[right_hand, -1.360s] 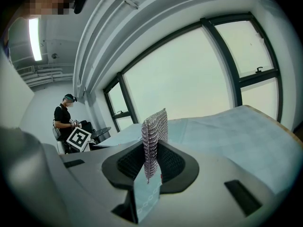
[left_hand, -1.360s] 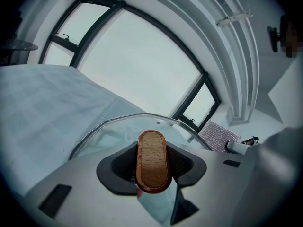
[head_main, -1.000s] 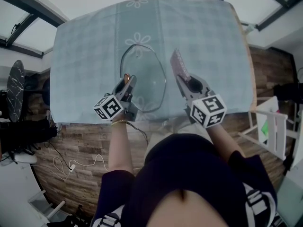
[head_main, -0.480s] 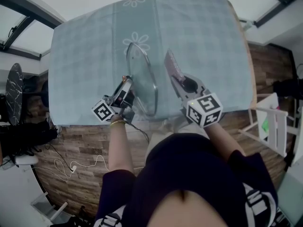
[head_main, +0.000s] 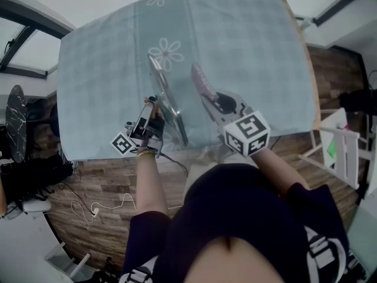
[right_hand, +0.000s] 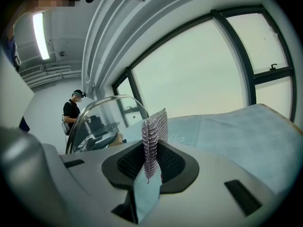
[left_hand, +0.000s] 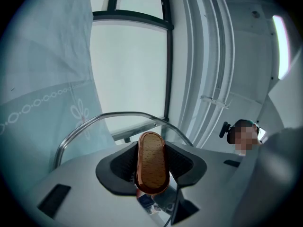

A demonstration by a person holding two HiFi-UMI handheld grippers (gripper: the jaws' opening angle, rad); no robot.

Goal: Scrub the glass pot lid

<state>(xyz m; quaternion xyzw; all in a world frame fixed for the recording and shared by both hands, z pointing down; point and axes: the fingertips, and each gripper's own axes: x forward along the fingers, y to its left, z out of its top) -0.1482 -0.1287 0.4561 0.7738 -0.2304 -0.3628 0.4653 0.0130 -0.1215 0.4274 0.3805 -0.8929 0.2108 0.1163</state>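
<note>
Over a blue tablecloth and plank floor, left gripper clamps the lid's knob, right gripper a scrubber.

You're in a dark short-sleeved top, blocky white print on both sleeves, a thin bracelet at your left wrist. Left gripper, right gripper: pale grey shells, black ribbed pads. Left cube and right cube are white (black square markers), with a thin cable off the left.
</note>
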